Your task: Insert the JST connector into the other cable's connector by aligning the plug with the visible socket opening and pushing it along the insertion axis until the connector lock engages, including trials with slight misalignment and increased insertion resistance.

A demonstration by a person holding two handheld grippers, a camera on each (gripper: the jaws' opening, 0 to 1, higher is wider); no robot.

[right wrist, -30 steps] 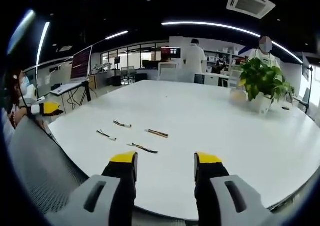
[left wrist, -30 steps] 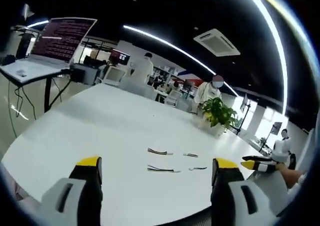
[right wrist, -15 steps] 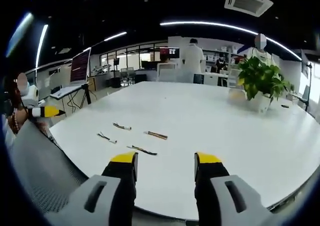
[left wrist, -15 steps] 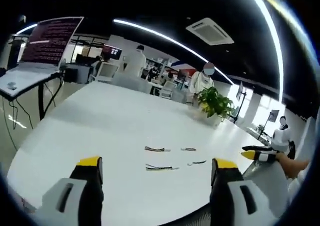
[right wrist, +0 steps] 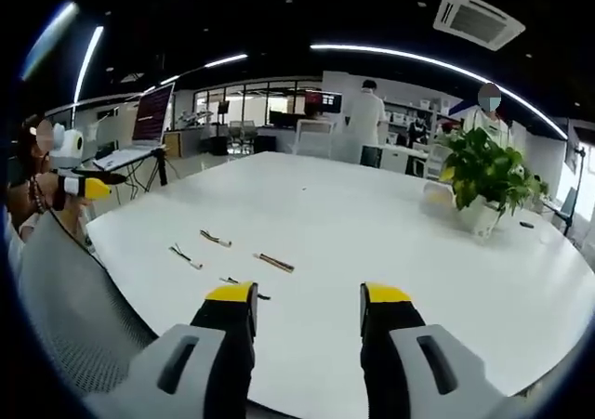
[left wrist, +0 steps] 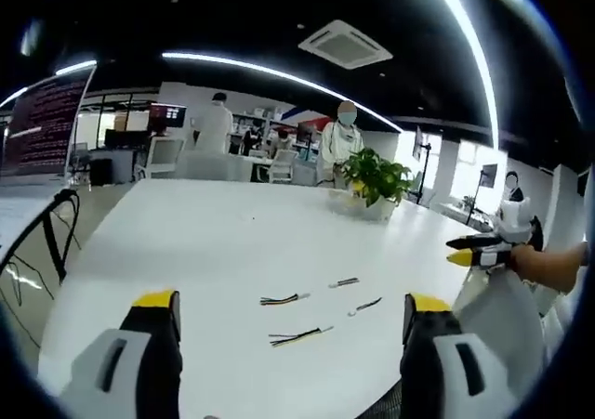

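On the white table [left wrist: 186, 242] in the left gripper view, we see four short cables [left wrist: 296, 335] lying ahead between our left gripper's [left wrist: 290, 315] spread jaws, nothing held. Across in the right gripper view, our right gripper [right wrist: 297, 306] also stands parted and empty, cables beyond its left jaw; a potted plant [right wrist: 483, 182] sits far right.

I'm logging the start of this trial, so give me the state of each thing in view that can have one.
Left gripper: open, empty, held above the table's near edge.
Right gripper: open, empty.
Cables: four short pieces lying loose and apart on the table, none mated.
Potted plant: upright at the table's far side.
Laptop: open, screen lit.
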